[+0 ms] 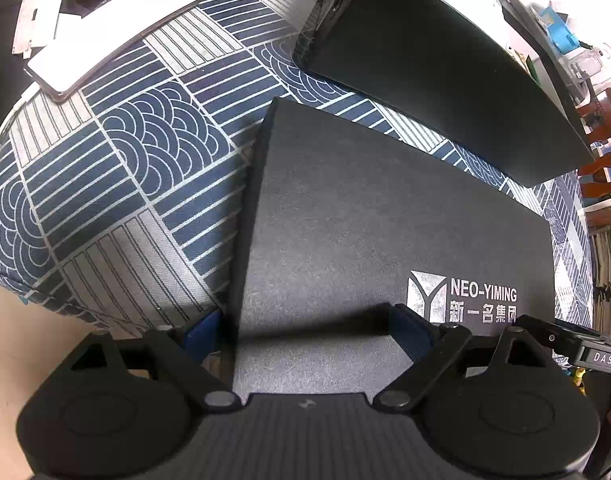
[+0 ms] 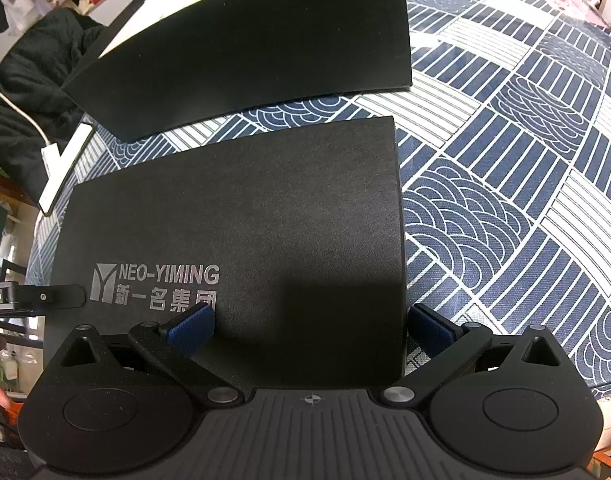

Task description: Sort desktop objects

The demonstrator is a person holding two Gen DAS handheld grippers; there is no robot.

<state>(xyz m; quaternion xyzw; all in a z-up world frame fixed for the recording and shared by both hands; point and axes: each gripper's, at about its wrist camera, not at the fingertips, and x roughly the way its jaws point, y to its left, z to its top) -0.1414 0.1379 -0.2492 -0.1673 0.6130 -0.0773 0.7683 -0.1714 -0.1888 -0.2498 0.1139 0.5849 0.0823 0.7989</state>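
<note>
A black box lid printed NEO-YIMING (image 1: 385, 220) lies on the patterned tablecloth; it also shows in the right wrist view (image 2: 245, 220). A second, plain black box (image 1: 445, 72) lies just beyond it, also in the right wrist view (image 2: 257, 44). My left gripper (image 1: 309, 328) is open, its blue pads straddling the lid's near left corner. My right gripper (image 2: 309, 326) is open, its pads straddling the lid's near right corner. The right gripper's tip (image 1: 565, 344) shows in the left view, and the left gripper's tip (image 2: 49, 298) in the right view.
A white phone (image 1: 113, 32) lies at the table's far left beside a white power strip (image 1: 33, 20); the phone also shows in the right wrist view (image 2: 65, 168). The blue and white tablecloth (image 2: 505, 160) stretches to the right. A dark jacket (image 2: 33, 92) and room clutter lie beyond the table.
</note>
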